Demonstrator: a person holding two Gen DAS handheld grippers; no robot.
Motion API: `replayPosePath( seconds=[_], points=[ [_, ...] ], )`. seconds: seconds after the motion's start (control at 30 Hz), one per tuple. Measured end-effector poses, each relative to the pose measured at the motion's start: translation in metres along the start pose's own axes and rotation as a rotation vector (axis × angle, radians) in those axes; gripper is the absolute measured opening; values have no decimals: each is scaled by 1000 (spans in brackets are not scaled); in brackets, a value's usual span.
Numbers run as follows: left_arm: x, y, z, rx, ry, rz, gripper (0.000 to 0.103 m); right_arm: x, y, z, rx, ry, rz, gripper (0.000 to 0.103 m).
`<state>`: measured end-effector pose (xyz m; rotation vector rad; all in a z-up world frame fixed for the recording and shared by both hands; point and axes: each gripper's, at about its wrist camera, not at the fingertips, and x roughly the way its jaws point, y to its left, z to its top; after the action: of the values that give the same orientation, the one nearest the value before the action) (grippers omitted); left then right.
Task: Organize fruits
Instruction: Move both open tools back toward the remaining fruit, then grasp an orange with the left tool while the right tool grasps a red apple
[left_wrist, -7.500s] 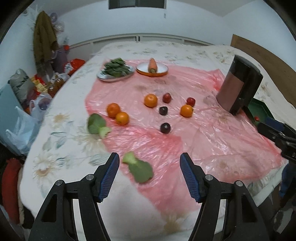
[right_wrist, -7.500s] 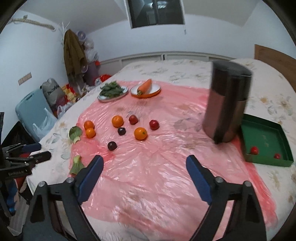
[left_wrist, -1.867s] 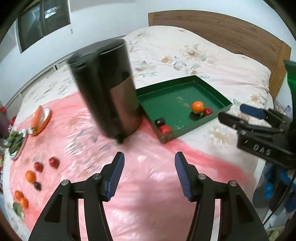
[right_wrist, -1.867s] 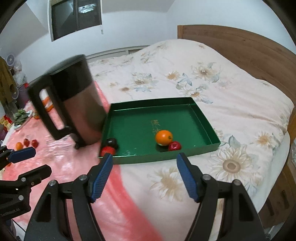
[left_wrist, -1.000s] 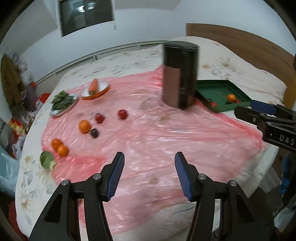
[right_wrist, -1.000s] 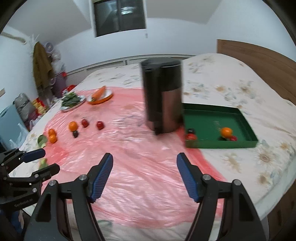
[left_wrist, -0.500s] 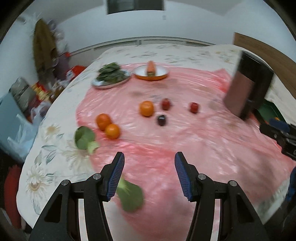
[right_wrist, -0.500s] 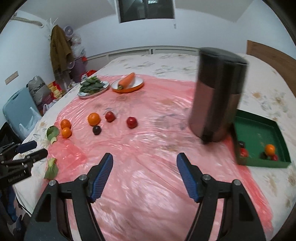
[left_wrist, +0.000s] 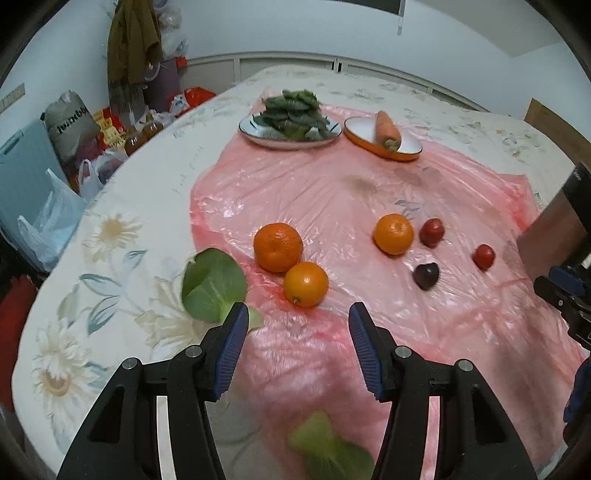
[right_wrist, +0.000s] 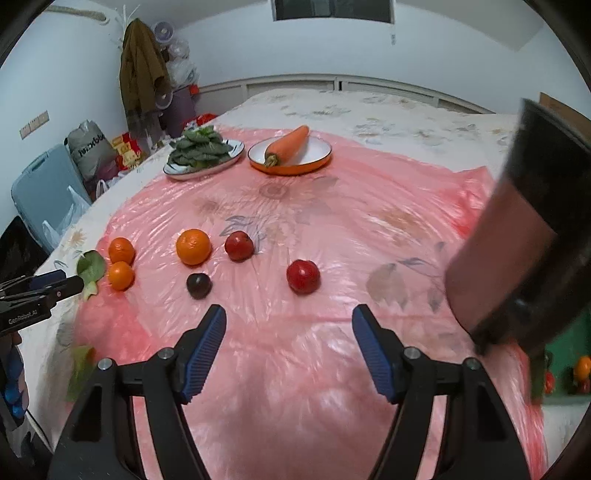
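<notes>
Fruits spread out on the pink plastic sheet (right_wrist: 295, 206) over the flowery bed cover (left_wrist: 122, 229). Two oranges (left_wrist: 277, 246) side by side near the sheet's left edge, a third orange (right_wrist: 193, 246) a bit farther along. Next to that one, a red fruit (right_wrist: 239, 246); nearer, a dark plum (right_wrist: 198, 285) and another red fruit (right_wrist: 303, 276). Probably laid apart like this so each can be picked up alone.

Left gripper (left_wrist: 295, 325) apart, nothing between its blue pads, aimed down just short of the two oranges. Right gripper (right_wrist: 289, 328) apart too, empty, aimed at the sheet just short of the plum and red fruit. Likely ready for the next pick.

Green tray (right_wrist: 565, 350) half hidden behind the tall dark jug (right_wrist: 517, 266), with an orange and something red already inside. Looks like the home for the fruits.

Leafy greens on a plate (right_wrist: 201, 151) and a carrot (right_wrist: 288, 144) in a bowl at the far side, probably left there as not fruit.
</notes>
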<state>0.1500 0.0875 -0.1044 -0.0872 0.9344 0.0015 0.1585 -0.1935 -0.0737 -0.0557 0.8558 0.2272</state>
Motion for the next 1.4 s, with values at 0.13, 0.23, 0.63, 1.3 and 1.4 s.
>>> replayPosePath(
  seconds=[0.13, 0.23, 0.63, 1.3, 1.4],
  points=[
    [25, -2, 7, -1, 28, 3, 51, 29, -1, 13, -24, 29, 0, 97],
    [38, -3, 9, -2, 45, 10, 51, 46, -3, 22, -34, 43, -1, 97],
    [66, -3, 10, -5, 90, 15, 50, 96, -9, 30, -57, 108, 4, 60],
    [52, 2, 6, -7, 51, -48, 33, 100, -25, 22, 0, 112, 46, 11],
    [47, 1, 7, -7, 42, -55, 33, 93, -25, 23, -1, 105, 42, 11]
  ],
)
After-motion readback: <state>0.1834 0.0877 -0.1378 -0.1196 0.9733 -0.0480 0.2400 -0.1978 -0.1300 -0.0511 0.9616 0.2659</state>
